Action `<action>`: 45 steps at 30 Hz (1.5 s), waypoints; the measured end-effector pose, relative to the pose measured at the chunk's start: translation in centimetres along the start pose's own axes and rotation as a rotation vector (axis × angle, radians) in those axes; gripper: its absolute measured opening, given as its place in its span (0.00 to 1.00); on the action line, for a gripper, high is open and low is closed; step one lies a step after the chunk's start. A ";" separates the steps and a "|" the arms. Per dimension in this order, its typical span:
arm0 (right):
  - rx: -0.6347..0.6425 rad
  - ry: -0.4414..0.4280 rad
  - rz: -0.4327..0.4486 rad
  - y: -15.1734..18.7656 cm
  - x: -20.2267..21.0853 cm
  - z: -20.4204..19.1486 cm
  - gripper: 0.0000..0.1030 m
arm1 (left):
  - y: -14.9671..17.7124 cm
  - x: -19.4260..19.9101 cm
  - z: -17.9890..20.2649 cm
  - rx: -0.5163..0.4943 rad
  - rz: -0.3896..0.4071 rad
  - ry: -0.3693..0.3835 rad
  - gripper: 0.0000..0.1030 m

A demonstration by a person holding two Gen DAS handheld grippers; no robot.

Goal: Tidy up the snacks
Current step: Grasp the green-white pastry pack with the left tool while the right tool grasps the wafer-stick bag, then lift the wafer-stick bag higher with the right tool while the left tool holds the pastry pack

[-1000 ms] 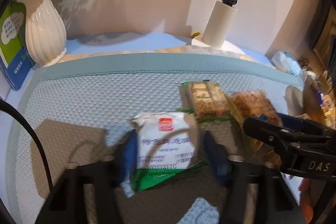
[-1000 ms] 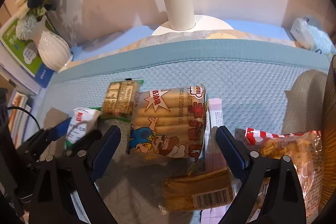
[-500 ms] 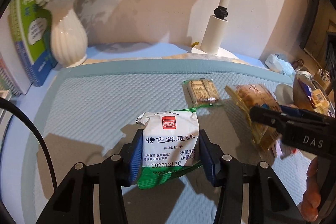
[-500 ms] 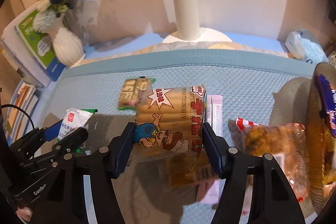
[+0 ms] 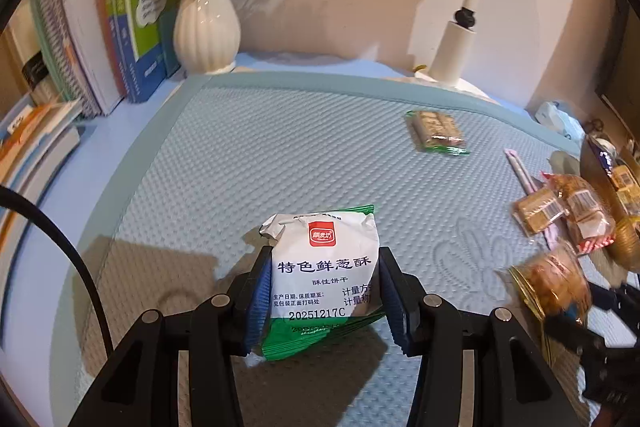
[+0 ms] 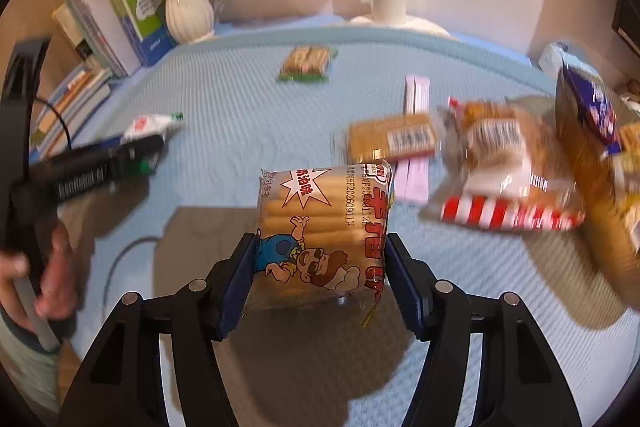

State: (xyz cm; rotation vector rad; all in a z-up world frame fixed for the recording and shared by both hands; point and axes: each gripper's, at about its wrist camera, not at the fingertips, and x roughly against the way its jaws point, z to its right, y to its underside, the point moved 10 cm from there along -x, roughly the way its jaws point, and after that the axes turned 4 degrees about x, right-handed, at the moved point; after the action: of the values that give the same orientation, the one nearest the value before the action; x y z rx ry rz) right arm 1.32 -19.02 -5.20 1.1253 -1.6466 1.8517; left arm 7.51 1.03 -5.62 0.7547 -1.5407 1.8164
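Blue bumpy cloth (image 5: pixel 256 163) covers the table, and the snacks are spread out on it. A white and green biscuit pack (image 5: pixel 326 273) is held by the left gripper (image 5: pixel 325 303); the blue pads are pressed on both of its sides, and it is lifted a little off the cloth near the front edge. A finger biscuit bag (image 6: pixel 324 235) with a cartoon man on it is clamped by the right gripper (image 6: pixel 320 283). Those jaws have just been closing, and the bag is pinched between them now, held above the cloth.

So two snacks are picked up, but neither one is put down in a new place yet.

More snacks are left lying on the cloth. A small green-edged cracker pack (image 6: pixel 306 63) is seen far back, by itself. A flat tan bar (image 6: pixel 392 139) is lying partly on a pink packet (image 6: pixel 416 131), and a bread bag with red stripes (image 6: pixel 504 175) is just beside them. A brown basket (image 6: pixel 600 195) is seen at the right edge with some packs in it; it may be where snacks are meant to go, but that cannot be told for sure.

Most of the tidying looks still to be done.
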 end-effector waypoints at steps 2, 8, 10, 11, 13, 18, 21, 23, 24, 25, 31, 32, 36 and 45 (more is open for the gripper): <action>0.024 0.009 0.023 0.1 0.3 -0.3 0.63 | 0.3 -0.5 -0.2 0.002 -0.014 -0.009 0.47; 0.000 -0.034 0.052 0.2 0.1 0.0 0.70 | 0.4 -0.5 0.2 -0.012 -0.003 0.017 0.47; -0.026 -0.059 0.047 0.3 0.0 0.3 0.71 | 0.4 -0.4 0.2 -0.013 -0.002 0.025 0.47; -0.038 -0.070 0.046 0.4 0.0 0.4 0.71 | 0.4 -0.4 0.2 -0.012 -0.002 0.028 0.47; -0.050 -0.081 0.046 0.5 0.1 0.5 0.72 | 0.4 -0.3 0.3 -0.015 0.001 0.033 0.47; -0.032 -0.066 0.041 0.7 0.0 0.2 0.73 | 0.5 -0.2 0.6 -0.026 0.007 0.036 0.47; -0.015 -0.054 0.042 0.7 0.1 0.0 0.74 | 0.5 -0.1 0.5 -0.021 0.008 0.044 0.47; -0.013 -0.058 0.041 0.7 0.1 0.0 0.75 | 0.5 -0.2 0.5 -0.016 0.006 0.050 0.47; -0.016 -0.062 0.042 0.7 0.1 0.0 0.75 | 0.4 -0.2 0.4 -0.014 0.006 0.053 0.47; -0.020 -0.067 0.043 0.7 0.1 0.1 0.75 | 0.4 -0.2 0.4 -0.013 0.006 0.055 0.47; -0.075 -0.091 0.042 0.7 0.1 1.0 0.79 | 0.5 -0.1 0.4 -0.011 0.005 0.060 0.47; -0.081 -0.093 0.042 0.7 0.1 1.0 0.79 | 0.5 -0.1 0.4 -0.010 0.005 0.060 0.47; -0.067 -0.060 0.040 1.1 0.8 1.0 0.79 | 0.5 -0.1 0.4 -0.005 0.003 0.069 0.47; -0.178 0.044 0.038 4.5 3.7 5.5 0.79 | 0.5 0.1 0.7 -0.001 0.003 0.101 0.47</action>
State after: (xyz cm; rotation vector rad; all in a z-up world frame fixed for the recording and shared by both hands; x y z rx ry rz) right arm -2.69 -26.04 -5.24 0.9790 -1.7792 1.7008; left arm 7.13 0.26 -5.73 0.6500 -1.4777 1.8279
